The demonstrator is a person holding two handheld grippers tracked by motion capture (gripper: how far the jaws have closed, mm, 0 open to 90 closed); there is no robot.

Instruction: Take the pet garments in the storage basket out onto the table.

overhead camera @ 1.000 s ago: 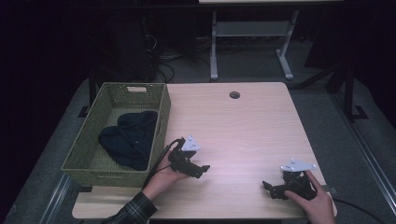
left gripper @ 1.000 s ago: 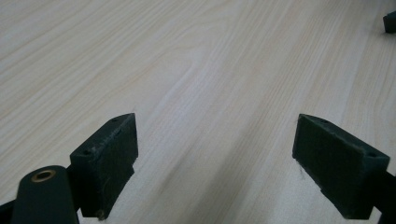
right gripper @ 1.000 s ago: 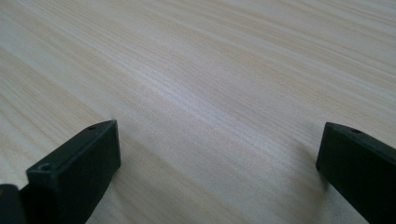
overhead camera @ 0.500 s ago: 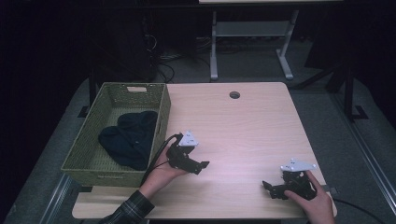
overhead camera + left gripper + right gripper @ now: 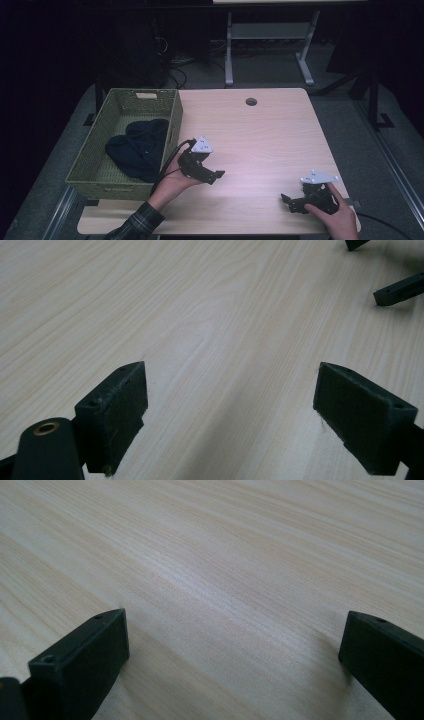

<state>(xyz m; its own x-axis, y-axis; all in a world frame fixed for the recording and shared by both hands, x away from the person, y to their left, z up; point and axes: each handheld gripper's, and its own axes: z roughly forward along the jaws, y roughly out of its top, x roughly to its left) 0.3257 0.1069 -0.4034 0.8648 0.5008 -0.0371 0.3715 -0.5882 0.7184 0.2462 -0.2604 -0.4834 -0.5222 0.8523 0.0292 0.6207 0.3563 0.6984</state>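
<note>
High view: both grippers empty over bare table, dark clothes already in the basket.

Since a second ago the left gripper (image 5: 212, 176) has slid slightly back toward the person at 6 o'clock, away from the green woven basket (image 5: 95, 165) at its 9 o'clock; the right gripper (image 5: 292, 202) has stayed put near the table's (image 5: 260, 135) front edge, at 4 o'clock from the left one. In both gripper views the jaws stand wide apart with nothing but wood grain between them. The dark clothes (image 5: 137, 147) lie bunched inside the basket, touching its near-right wall. With no other item on the table, the loading looks finished and the hands seem to be settling to rest.
</note>
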